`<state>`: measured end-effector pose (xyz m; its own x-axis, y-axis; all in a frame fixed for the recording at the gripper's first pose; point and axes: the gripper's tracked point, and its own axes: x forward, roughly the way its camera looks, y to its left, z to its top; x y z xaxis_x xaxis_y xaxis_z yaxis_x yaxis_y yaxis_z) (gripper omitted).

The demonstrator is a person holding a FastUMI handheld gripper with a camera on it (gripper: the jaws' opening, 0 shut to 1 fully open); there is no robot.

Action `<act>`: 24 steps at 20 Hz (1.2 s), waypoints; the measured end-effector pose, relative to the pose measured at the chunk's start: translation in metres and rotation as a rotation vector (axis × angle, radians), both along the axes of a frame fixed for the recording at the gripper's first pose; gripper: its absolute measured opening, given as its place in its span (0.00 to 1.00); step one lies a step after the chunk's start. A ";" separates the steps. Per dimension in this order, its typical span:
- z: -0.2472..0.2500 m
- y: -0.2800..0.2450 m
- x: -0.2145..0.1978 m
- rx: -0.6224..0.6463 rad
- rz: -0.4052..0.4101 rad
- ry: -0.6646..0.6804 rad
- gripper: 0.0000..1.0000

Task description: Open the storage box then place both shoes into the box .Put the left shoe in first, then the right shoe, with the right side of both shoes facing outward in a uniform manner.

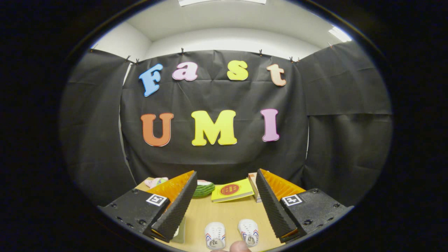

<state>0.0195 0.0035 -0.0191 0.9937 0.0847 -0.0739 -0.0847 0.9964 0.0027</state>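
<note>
While hand-held gripper [224, 206] gapes empty, 2 shoes [231, 233] lie between fingers, seemingly below.

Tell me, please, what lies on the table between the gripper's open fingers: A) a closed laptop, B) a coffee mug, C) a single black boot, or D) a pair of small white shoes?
D: two small white shoes sit side by side on the table, in the gap between the open gripper fingers.
</note>
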 end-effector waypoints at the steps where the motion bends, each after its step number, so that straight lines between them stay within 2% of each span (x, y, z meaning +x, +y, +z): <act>1: -0.004 0.003 0.001 0.007 0.021 0.011 1.00; 4: -0.016 0.013 0.005 0.028 0.084 0.051 1.00; 8: -0.045 0.042 0.014 0.082 0.208 0.137 1.00; 11: -0.073 0.069 0.019 0.135 0.323 0.231 1.00; 15: -0.119 0.087 0.022 0.180 0.410 0.350 1.00; 19: -0.175 0.112 0.017 0.268 0.519 0.546 1.00; 24: -0.248 0.130 0.007 0.329 0.567 0.771 0.99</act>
